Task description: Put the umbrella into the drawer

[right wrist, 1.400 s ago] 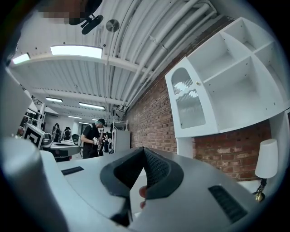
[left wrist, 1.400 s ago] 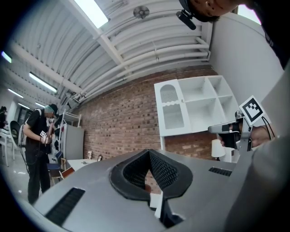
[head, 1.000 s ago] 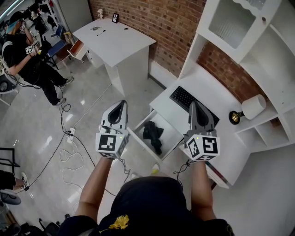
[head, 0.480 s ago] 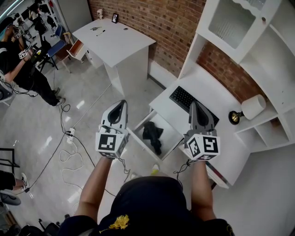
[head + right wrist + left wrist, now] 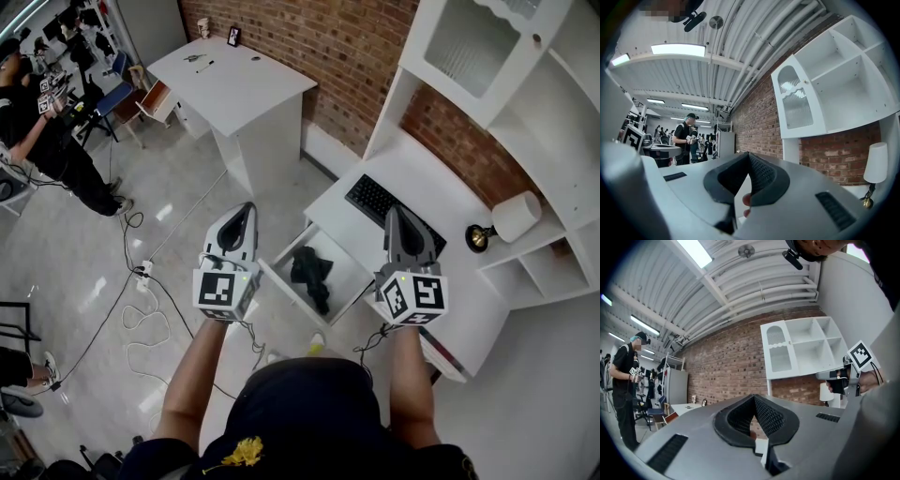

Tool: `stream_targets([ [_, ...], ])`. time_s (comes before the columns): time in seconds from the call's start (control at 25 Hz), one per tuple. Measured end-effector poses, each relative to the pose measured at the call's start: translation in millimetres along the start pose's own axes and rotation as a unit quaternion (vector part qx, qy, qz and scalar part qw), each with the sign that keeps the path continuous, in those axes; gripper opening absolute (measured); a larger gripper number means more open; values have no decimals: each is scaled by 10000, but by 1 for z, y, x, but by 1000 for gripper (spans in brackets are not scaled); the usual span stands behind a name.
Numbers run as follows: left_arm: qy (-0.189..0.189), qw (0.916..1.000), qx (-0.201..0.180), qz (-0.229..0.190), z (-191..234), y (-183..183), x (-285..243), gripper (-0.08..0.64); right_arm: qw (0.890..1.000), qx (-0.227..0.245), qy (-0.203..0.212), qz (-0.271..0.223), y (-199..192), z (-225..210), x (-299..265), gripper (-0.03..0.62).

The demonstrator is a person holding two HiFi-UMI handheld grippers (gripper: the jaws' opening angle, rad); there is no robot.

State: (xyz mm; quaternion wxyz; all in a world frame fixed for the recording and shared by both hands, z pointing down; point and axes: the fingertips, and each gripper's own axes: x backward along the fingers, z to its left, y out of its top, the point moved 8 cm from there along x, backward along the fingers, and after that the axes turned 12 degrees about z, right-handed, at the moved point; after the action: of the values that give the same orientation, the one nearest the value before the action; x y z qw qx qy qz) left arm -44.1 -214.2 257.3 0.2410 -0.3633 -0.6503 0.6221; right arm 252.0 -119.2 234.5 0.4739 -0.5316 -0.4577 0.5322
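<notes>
Well, nothing has budged this past second: left gripper (image 5: 247, 210) and right gripper (image 5: 396, 215) still hover level, fingers (image 5: 241, 228) pressed together on nothing. The black umbrella (image 5: 310, 272) lies inside the open drawer (image 5: 349, 269), pulled out from the table (image 5: 441, 202). Stowed, I'd say.

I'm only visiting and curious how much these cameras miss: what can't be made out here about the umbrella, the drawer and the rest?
Umbrella: head view, a small dark bundle in the open drawer; too small to tell handle from fabric.
Drawer's right end: head view, hidden behind the right gripper.
Umbrella and drawer: outside both gripper views, which face the brick wall.
Items on the far table: head view, too small to name.
</notes>
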Motion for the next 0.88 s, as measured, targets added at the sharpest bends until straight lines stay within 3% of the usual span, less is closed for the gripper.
stream_targets([
  [0.24, -170, 9998, 83, -23, -6, 6, 1, 14, 9999, 122, 36, 92, -4, 3, 0, 2],
  [0.44, -196, 9998, 53, -88, -9, 4, 8, 15, 9998, -49, 146, 118, -6, 8, 5, 2],
  [0.56, -289, 9992, 149, -231, -17, 12, 12, 14, 9995, 113, 285, 117, -4, 11, 4, 2],
  [0.72, -526, 9980, 285, -216, -32, 12, 12, 14, 9989, 430, 176, 32, 0, 11, 11, 2],
  [0.88, -806, 9966, -6, -175, -50, 4, 14, 15, 9980, 621, -37, -53, -1, 8, 22, 2],
])
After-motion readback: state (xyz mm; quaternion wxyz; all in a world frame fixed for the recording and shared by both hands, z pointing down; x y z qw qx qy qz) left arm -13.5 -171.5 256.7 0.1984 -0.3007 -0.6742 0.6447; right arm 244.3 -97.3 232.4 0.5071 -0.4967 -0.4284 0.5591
